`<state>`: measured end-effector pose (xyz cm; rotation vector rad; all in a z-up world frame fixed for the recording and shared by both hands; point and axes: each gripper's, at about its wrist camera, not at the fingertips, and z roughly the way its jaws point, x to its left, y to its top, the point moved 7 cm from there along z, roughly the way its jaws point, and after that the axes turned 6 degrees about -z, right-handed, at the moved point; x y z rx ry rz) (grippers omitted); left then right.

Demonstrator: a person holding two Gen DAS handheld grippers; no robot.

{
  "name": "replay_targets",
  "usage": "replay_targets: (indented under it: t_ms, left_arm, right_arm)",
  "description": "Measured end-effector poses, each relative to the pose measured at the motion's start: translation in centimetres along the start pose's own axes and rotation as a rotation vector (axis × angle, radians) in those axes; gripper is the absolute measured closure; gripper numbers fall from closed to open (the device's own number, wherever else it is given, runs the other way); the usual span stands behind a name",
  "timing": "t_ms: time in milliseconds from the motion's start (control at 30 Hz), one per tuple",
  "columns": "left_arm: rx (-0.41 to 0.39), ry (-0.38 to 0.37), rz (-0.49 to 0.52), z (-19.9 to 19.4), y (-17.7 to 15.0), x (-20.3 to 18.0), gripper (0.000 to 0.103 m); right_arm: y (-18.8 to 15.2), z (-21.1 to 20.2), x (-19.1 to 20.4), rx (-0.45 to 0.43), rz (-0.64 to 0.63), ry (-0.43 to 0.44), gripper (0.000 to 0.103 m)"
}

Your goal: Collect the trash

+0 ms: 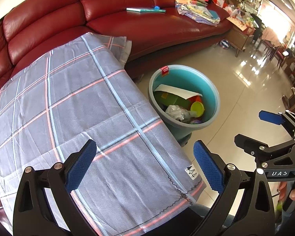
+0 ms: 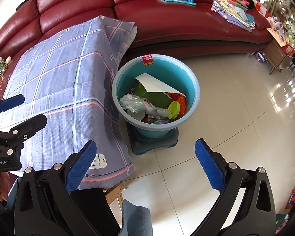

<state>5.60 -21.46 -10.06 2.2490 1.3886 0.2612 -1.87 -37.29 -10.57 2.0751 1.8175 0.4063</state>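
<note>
A teal bucket (image 1: 212,90) (image 2: 186,74) stands on the floor beside a cloth-covered table. Inside lie a white sheet (image 2: 157,84), a crumpled clear plastic bag (image 2: 133,102), a green box (image 2: 157,98), a yellow-green lid (image 2: 175,108) and red scraps. My left gripper (image 1: 145,165) hovers open over the table's near corner, nothing between its blue pads. My right gripper (image 2: 145,165) is open above the floor in front of the bucket, holding nothing. In the left wrist view the right gripper (image 1: 265,127) shows at the right edge, and in the right wrist view the left gripper (image 2: 21,108) shows at the left edge.
A grey checked cloth (image 1: 78,102) (image 2: 64,74) covers the table. A red leather sofa (image 1: 147,25) (image 2: 177,19) curves behind, with a book (image 2: 175,0) and a pile of papers and fabric (image 2: 234,9) on it. The bucket rests on a dark stool (image 2: 153,143). Glossy tile floor (image 2: 236,108) spreads right.
</note>
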Motion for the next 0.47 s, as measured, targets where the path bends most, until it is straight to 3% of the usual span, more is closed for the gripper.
replay_targets:
  t_ms: [467]
  left_arm:
    - [0.011, 0.028, -0.025, 0.30, -0.24, 0.93, 0.004]
  right_arm:
    - [0.16, -0.15, -0.67, -0.005, -0.007, -0.041, 0.007]
